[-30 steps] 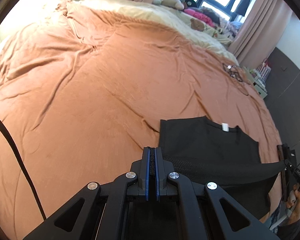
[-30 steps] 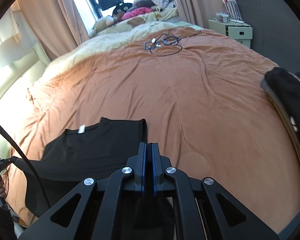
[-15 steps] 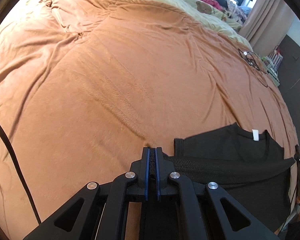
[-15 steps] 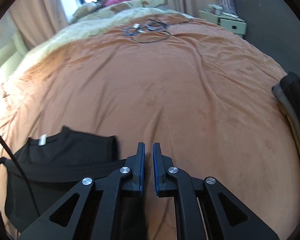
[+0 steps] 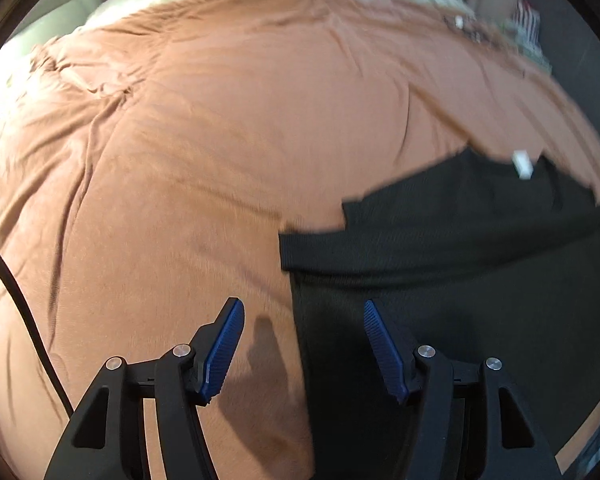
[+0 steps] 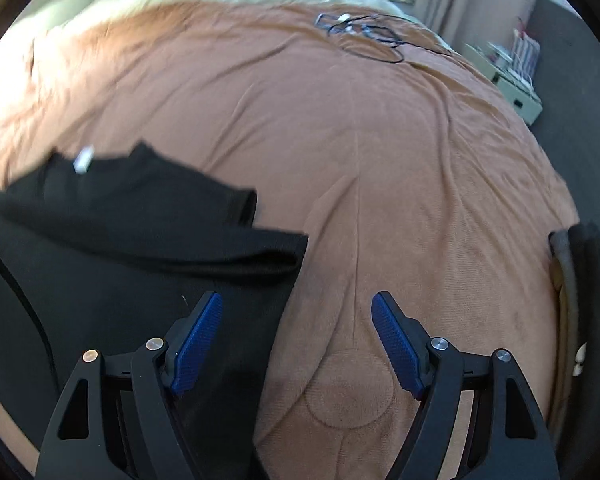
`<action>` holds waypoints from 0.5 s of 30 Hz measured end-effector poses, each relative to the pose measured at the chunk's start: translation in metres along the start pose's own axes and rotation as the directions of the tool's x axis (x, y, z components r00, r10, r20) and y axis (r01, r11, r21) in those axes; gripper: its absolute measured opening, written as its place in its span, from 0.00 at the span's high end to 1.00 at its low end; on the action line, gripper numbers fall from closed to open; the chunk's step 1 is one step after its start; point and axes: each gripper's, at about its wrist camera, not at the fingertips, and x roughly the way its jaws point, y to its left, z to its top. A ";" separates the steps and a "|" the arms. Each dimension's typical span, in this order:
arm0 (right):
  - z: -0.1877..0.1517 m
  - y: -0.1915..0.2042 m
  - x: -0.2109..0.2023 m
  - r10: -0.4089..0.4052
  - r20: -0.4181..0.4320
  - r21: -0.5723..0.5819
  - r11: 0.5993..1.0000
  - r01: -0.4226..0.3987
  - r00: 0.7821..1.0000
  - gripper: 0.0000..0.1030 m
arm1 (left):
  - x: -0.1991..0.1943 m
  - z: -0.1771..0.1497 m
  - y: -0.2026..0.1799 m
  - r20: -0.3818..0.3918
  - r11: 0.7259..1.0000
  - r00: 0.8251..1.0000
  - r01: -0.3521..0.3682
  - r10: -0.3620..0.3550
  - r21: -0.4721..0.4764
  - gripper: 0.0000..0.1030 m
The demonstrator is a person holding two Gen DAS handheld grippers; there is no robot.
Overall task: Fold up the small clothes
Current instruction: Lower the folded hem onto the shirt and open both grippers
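Note:
A black shirt (image 5: pixel 452 264) with a white neck tag (image 5: pixel 523 163) lies on the orange bedspread (image 5: pixel 204 152), its lower part folded up over the upper part. My left gripper (image 5: pixel 304 312) is open and empty, above the shirt's left edge. In the right wrist view the same shirt (image 6: pixel 112 240) lies at the left, and my right gripper (image 6: pixel 298 312) is open and empty above its right edge. Neither gripper touches the cloth.
A pile of dark clothes (image 6: pixel 584 280) sits at the bed's right edge. Black cables (image 6: pixel 372 34) lie on the far part of the bed. A white bedside cabinet (image 6: pixel 508 84) stands beyond. A black cord (image 5: pixel 16 300) hangs at the left.
Both grippers held the shirt's hem, carried it forward over the shirt, then opened and let it go. The hem now lies folded on the shirt.

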 end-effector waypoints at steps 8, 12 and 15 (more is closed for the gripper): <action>0.022 0.010 0.046 -0.082 -0.016 -0.009 0.997 0.082 0.996 0.28 | 0.029 0.025 0.005 0.008 0.998 0.998 -0.069 0.069 -0.007 0.38; 0.039 -0.001 0.064 -0.036 -0.008 0.052 0.998 0.037 0.999 0.56 | 0.037 0.045 0.007 0.035 0.998 0.997 -0.068 0.068 -0.003 0.40; 0.041 -0.007 0.075 0.038 0.003 0.086 0.996 -0.038 0.999 0.67 | 0.042 0.053 0.011 0.046 1.000 0.999 -0.015 0.015 -0.011 0.51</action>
